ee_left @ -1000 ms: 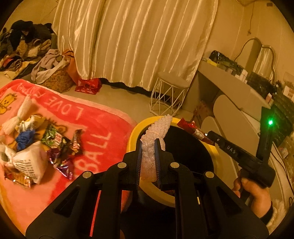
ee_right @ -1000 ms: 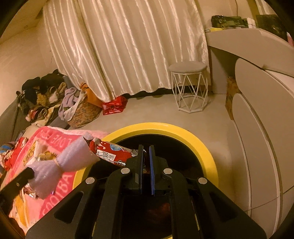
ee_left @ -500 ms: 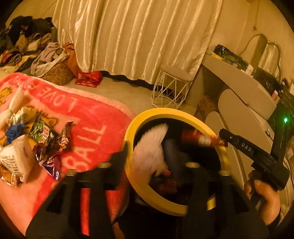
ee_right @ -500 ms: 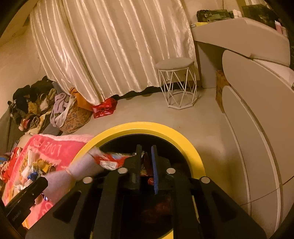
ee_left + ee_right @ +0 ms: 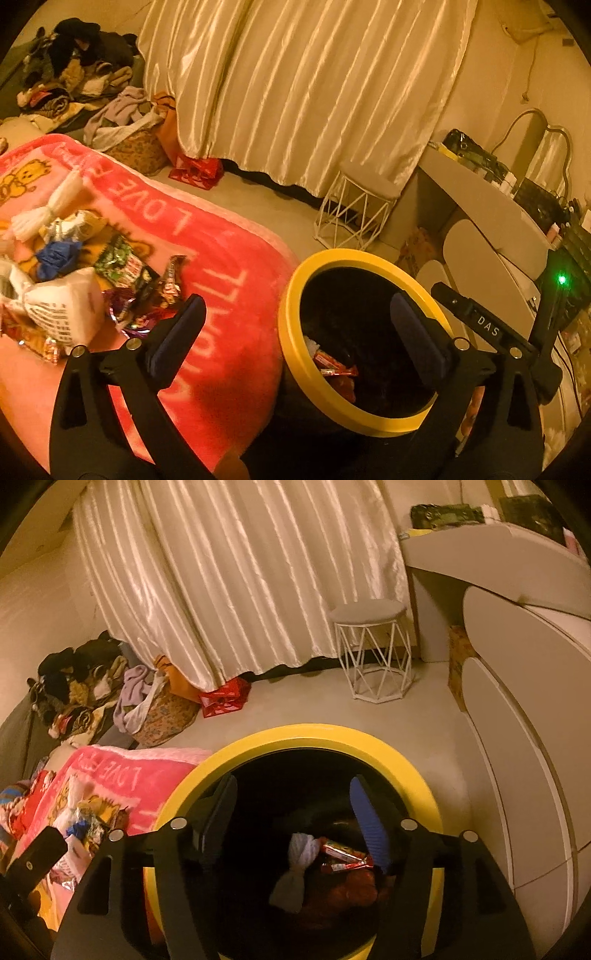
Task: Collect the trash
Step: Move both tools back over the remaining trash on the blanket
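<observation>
- Left gripper point(image 5: 295, 328): fingers spread wide, empty, over bin point(image 5: 332, 254) edge.
- Right gripper point(image 5: 293, 808): fingers apart, empty, above bin.
- Wrapper pile point(image 5: 74, 280): on blanket point(image 5: 221, 266), left of left fingers; left gripper nearer.

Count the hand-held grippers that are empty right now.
2. The left hand-held gripper is open and empty, spanning the edge of the pink blanket and the yellow-rimmed bin. The right hand-held gripper is open and empty above the bin.
</observation>
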The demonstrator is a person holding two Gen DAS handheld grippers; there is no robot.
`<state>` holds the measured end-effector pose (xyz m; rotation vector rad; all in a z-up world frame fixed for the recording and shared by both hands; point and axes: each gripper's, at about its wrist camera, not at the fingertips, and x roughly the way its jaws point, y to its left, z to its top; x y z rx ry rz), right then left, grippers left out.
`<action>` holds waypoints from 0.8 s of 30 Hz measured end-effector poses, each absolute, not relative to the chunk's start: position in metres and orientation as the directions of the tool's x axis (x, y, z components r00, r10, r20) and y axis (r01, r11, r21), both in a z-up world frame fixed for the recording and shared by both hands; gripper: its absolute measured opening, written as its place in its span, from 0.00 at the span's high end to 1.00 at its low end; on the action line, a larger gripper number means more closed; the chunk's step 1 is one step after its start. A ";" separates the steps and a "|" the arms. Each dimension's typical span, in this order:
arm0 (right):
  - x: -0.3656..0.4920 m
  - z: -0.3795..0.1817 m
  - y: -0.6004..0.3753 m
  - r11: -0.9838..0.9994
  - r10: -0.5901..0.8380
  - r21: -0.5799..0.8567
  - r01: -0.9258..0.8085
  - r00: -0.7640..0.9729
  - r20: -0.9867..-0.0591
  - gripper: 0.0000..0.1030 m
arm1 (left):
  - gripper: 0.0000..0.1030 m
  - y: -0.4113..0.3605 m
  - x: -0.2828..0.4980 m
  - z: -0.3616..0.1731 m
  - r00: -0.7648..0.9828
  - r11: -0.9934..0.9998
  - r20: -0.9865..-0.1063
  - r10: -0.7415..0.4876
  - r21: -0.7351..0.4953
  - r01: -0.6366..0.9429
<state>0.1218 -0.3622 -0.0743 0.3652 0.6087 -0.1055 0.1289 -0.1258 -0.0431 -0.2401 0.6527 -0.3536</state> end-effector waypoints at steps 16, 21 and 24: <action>0.116 -0.055 -0.305 0.966 0.129 0.258 0.009 0.848 -0.514 0.32 | 0.11 -0.079 0.119 -0.033 0.802 0.936 -0.514 -0.304 -0.317 0.151; 0.113 -0.050 -0.284 0.969 0.179 0.240 -0.064 0.848 -0.499 0.29 | 0.11 -0.063 0.117 -0.028 0.821 0.941 -0.502 -0.271 -0.317 0.117; 0.112 -0.049 -0.270 0.969 0.204 0.223 -0.103 0.842 -0.499 0.29 | 0.11 -0.054 0.116 -0.026 0.830 0.942 -0.498 -0.253 -0.320 0.095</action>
